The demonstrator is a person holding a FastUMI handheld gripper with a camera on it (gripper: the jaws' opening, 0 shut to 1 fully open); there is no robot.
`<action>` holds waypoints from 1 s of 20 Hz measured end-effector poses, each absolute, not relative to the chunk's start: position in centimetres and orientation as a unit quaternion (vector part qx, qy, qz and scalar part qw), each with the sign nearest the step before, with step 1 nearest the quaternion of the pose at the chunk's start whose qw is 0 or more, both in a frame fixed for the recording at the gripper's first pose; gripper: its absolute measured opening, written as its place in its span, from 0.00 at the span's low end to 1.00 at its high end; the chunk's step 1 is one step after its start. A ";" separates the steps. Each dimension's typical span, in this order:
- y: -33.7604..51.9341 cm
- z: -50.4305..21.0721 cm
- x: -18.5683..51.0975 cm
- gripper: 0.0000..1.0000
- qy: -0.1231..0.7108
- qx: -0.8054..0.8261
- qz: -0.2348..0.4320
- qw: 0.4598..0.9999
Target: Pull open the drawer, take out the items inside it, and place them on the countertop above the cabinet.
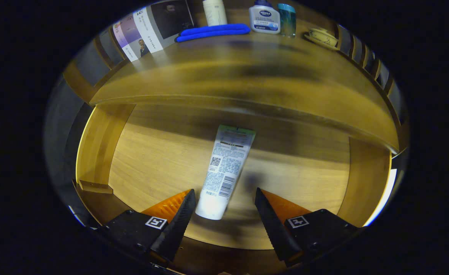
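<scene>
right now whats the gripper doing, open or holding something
Hand-held gripper: open, holding nothing; the tube in the open drawer lies between its fingers, nearer the left one, neither pressing on it.

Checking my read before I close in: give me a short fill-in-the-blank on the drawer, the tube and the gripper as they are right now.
1. The drawer stands ____.
2. The white tube lies on the drawer's ____.
3. The gripper fingers are ____, with the tube's cap end between them.
4. The folded blue cloth lies on the ____ above.

Missing words: open; floor; open; countertop
</scene>
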State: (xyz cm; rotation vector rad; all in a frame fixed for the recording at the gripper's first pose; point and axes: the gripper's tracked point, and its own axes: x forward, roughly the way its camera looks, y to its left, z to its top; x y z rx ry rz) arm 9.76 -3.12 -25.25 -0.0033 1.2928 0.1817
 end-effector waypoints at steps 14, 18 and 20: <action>-4.0 -25.0 12.6 0.98 0.636 0.040 0.042 0.769; -3.8 -25.8 13.2 0.97 0.644 0.026 0.030 0.764; -3.8 -26.0 13.6 0.87 0.645 0.021 0.031 0.764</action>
